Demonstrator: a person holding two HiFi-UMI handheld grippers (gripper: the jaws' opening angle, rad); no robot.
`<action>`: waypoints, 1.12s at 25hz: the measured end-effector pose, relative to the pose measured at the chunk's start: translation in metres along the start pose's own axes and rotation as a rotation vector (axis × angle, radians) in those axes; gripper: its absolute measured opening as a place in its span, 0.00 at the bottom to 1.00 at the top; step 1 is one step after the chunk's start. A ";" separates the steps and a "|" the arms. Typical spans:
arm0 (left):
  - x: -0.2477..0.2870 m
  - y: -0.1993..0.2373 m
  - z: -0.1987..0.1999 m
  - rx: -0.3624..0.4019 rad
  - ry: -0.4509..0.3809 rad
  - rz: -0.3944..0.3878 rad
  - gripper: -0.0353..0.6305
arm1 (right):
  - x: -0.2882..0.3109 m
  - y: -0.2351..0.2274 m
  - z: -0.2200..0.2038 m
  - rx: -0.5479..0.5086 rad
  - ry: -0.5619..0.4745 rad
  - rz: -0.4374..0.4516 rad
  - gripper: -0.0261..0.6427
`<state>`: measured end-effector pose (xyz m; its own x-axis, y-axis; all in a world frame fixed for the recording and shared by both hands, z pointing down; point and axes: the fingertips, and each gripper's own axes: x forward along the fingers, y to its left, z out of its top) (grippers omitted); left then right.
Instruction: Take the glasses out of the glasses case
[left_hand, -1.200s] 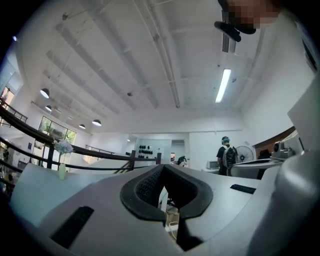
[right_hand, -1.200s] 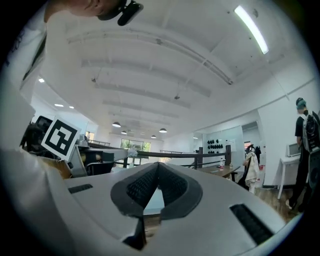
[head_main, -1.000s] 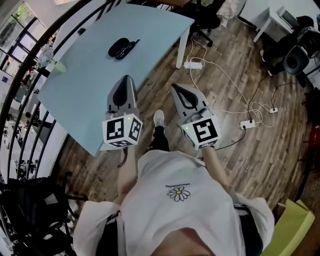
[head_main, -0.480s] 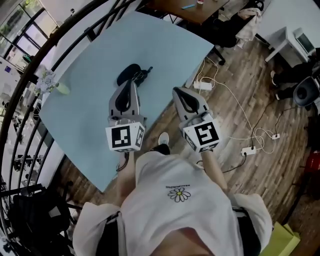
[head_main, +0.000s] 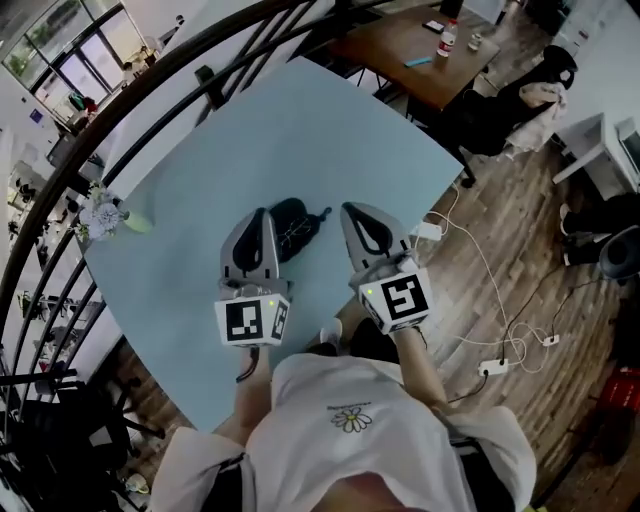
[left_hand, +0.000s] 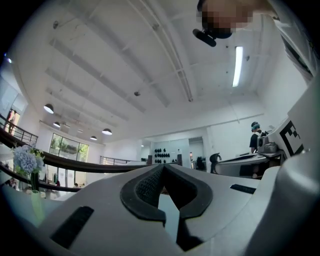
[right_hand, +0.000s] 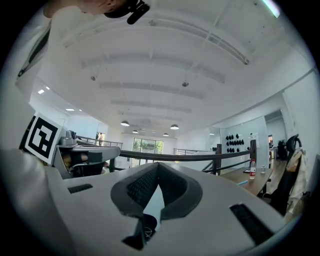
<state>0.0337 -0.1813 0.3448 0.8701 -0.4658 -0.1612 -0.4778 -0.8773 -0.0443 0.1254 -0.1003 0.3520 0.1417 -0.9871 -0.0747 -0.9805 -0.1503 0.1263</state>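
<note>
A black glasses case (head_main: 293, 222) lies on the light blue table (head_main: 300, 130), with thin dark glasses parts (head_main: 320, 214) sticking out at its right side. My left gripper (head_main: 262, 214) hovers just left of the case, and my right gripper (head_main: 352, 208) is a little to its right. Both point level across the table and hold nothing. In the left gripper view the jaw tips (left_hand: 163, 166) meet. In the right gripper view the tips (right_hand: 158, 164) also meet, and the case (right_hand: 145, 226) shows low through the gap behind them.
A vase of pale blue flowers (head_main: 102, 214) stands at the table's left edge, also in the left gripper view (left_hand: 25, 161). A dark railing (head_main: 150, 110) curves behind the table. A wooden desk (head_main: 415, 45) sits beyond, and cables with power strips (head_main: 497, 366) lie on the wood floor at right.
The person has walked up to the table. Both grippers, earlier short of its near edge, now reach over it on either side of the case. Jaws stayed closed.
</note>
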 end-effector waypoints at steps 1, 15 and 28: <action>0.006 0.006 -0.003 0.005 0.010 0.020 0.08 | 0.010 -0.004 -0.006 0.021 0.016 0.014 0.05; 0.001 0.070 -0.004 0.053 0.018 0.501 0.08 | 0.107 0.000 -0.015 0.002 -0.014 0.450 0.05; -0.016 0.047 0.002 0.073 0.046 0.767 0.08 | 0.112 0.002 -0.007 0.022 -0.071 0.681 0.05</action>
<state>-0.0031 -0.2152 0.3431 0.2952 -0.9463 -0.1318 -0.9547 -0.2975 -0.0023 0.1401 -0.2117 0.3512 -0.5160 -0.8551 -0.0505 -0.8506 0.5045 0.1481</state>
